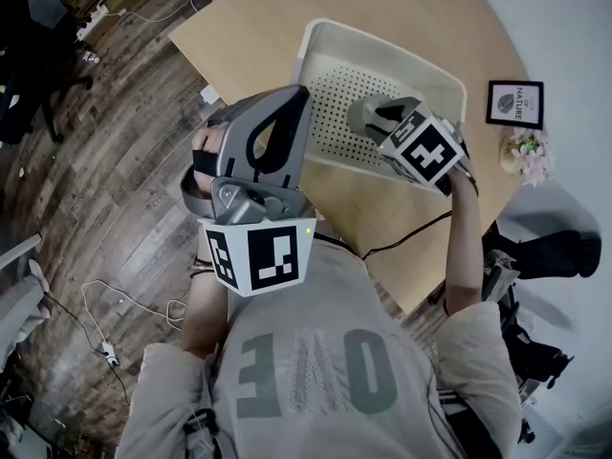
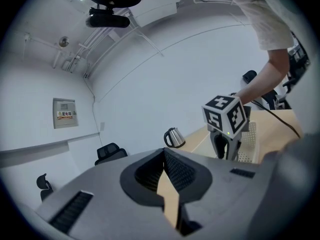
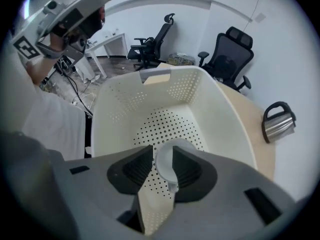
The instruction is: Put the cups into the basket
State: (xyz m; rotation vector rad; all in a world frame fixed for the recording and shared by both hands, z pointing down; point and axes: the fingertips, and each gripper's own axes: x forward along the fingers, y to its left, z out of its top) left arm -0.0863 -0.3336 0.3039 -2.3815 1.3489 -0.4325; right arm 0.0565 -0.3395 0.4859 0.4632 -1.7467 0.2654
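Note:
The cream perforated basket (image 1: 316, 41) stands on the tan round table (image 1: 249, 27). My right gripper (image 1: 378, 118) hangs over its inside. In the right gripper view a pale cup (image 3: 167, 161) sits between the jaws of the right gripper (image 3: 161, 151), above the basket's dotted floor (image 3: 165, 124); the jaws stand wide, and a thin gap shows at the left pad. My left gripper (image 1: 292, 103) is raised near the basket's near-left corner. Its jaws (image 2: 164, 156) are closed tip to tip with nothing in them. The head view hides the cup behind the right gripper.
A steel kettle (image 3: 277, 121) stands on the table beyond the basket. A small framed print (image 1: 514, 103) and a flower pot (image 1: 526, 151) sit at the table's right edge. Office chairs (image 3: 230, 54) and cables (image 1: 115, 304) on the wooden floor surround the table.

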